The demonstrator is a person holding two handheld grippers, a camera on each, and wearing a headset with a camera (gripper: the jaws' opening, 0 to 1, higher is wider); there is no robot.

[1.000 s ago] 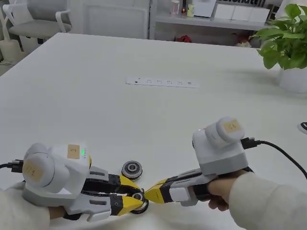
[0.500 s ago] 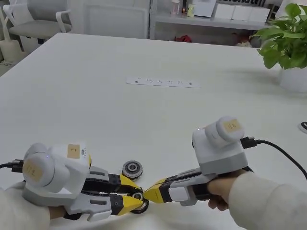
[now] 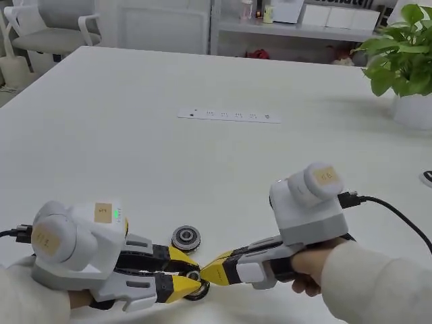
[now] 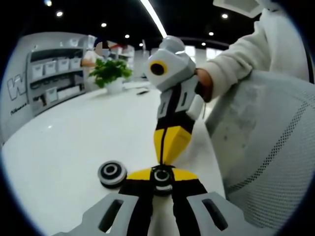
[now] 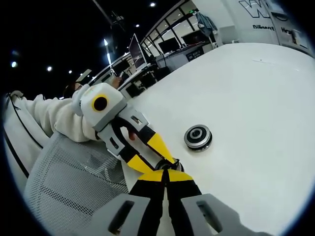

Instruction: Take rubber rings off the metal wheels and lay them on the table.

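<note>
A small metal wheel with a black rubber ring (image 3: 198, 291) is clamped between the yellow jaws of my left gripper (image 3: 194, 283) at the table's near edge. In the left gripper view that wheel (image 4: 162, 177) sits between the jaw tips. My right gripper (image 3: 205, 273) comes in from the right, its tips pressed together on the wheel's rubber ring; the left gripper view has it (image 4: 165, 160) right above the wheel. A second wheel (image 3: 185, 237) lies flat on the table just behind, still ringed, also seen from the right gripper (image 5: 198, 137).
A white power strip (image 3: 228, 116) lies mid-table. A potted plant (image 3: 403, 61) stands at the far right, and a black cable (image 3: 398, 216) trails from the right gripper. A mesh chair back (image 4: 266, 147) is close behind the near edge.
The right gripper has edged very slightly left against the held wheel. Both wheels and the left gripper stay where they were.
</note>
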